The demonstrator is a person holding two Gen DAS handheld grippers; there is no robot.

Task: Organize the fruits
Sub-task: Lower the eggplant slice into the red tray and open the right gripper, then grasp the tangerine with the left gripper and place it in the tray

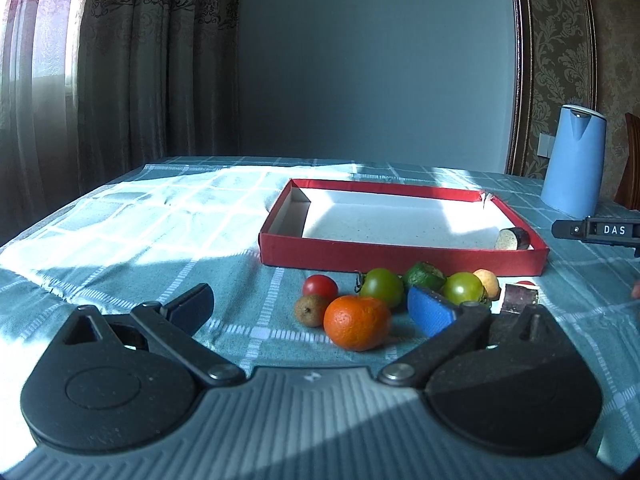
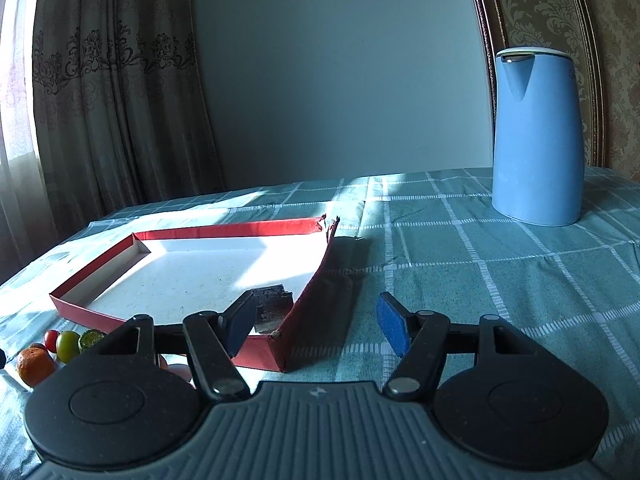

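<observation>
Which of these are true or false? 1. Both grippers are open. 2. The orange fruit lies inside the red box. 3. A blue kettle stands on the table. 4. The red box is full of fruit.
1. True: the left gripper and the right gripper are open and hold nothing.
2. False: the orange fruit lies on the tablecloth, in front of the red box.
3. True: the blue kettle stands upright.
4. False: only one dark piece lies in it.

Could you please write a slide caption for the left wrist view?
Open left claw faces an orange among fruits before the red tray.
</observation>
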